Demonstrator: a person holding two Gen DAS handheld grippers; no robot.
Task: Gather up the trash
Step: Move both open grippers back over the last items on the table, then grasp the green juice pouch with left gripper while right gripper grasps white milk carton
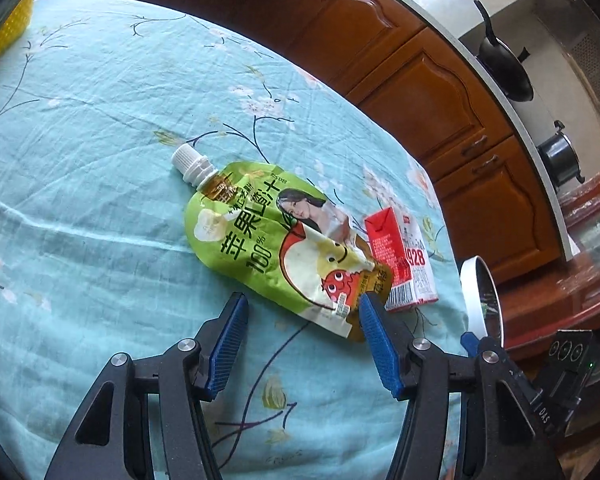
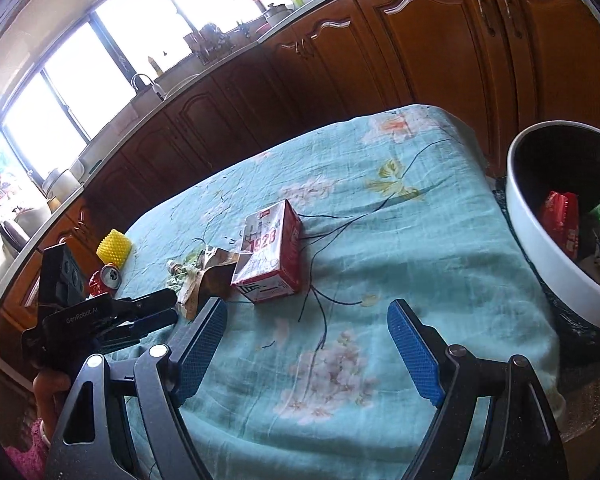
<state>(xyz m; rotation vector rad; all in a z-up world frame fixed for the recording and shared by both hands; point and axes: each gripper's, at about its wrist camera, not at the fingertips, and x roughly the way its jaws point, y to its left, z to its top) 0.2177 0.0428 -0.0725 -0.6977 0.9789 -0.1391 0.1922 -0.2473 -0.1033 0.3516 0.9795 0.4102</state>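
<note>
covering table, teal floral cloth point(image 1: 100, 120); wooden cabinets point(image 2: 420, 60) behind; both tongs spread.

Strong daylight is admitted through the large overexposed kitchen windows point(image 2: 100, 60) at ten o'clock in the right wrist view, where detail is washed out. The wrinkled turquoise floral tablecloth point(image 1: 100, 120) is evenly lit; soft shadows are cast. Edges are heavily curved and darkened by fisheye distortion.

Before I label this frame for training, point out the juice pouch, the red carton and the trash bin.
juice pouch point(image 1: 260, 236), left wrist view, on its green printed front.
red carton point(image 2: 274, 258), right wrist view, on its top face.
trash bin point(image 2: 540, 236), right wrist view, on its white outer wall.
</note>
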